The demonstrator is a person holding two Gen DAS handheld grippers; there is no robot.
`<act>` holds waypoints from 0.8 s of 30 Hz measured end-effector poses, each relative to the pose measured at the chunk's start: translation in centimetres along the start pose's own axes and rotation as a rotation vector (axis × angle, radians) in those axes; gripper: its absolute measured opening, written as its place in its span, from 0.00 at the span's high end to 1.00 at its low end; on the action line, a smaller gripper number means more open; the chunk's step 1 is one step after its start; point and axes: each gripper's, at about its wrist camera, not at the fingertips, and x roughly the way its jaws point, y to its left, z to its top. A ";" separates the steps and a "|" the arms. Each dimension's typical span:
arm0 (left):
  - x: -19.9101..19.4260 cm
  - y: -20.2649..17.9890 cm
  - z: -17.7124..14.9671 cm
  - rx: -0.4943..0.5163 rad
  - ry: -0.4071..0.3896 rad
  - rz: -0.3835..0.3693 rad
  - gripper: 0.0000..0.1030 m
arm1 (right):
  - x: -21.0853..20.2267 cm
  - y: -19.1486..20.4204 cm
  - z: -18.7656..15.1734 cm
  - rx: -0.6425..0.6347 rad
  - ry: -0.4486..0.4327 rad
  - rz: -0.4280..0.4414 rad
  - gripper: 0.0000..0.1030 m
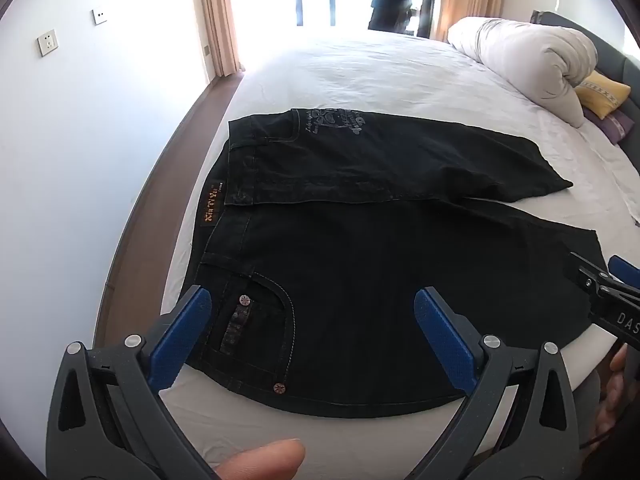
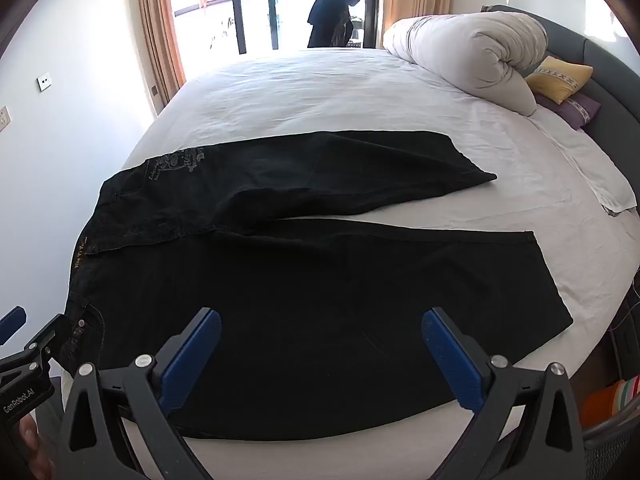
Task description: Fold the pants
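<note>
Black pants [image 1: 360,280] are lying flat on a white bed [image 1: 380,68], legs parted; the left gripper [image 1: 312,336] and right gripper [image 2: 322,356] are hovering above them, jaws spread wide, gripping nothing.

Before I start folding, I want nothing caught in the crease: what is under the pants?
The pants lie flat on the white sheet of the bed, which shows all around them. The part beneath the fabric is covered, so anything there cannot be seen.
</note>
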 end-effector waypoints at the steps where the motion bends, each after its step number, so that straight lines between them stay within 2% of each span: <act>1: -0.1 -0.1 -0.1 0.007 -0.017 0.009 0.00 | 0.0 0.0 0.0 -0.003 -0.005 -0.005 0.00; 8: -0.1 -0.8 -0.3 0.010 -0.009 0.008 0.00 | 0.1 -0.2 0.1 -0.003 0.001 -0.001 0.00; 9: 0.0 0.1 -0.2 0.001 -0.013 -0.003 0.00 | 0.1 -0.2 0.1 -0.004 0.003 -0.001 0.00; 24: 0.2 0.3 -0.5 -0.003 -0.005 0.000 0.00 | 0.3 0.3 -0.6 -0.017 0.012 -0.004 0.00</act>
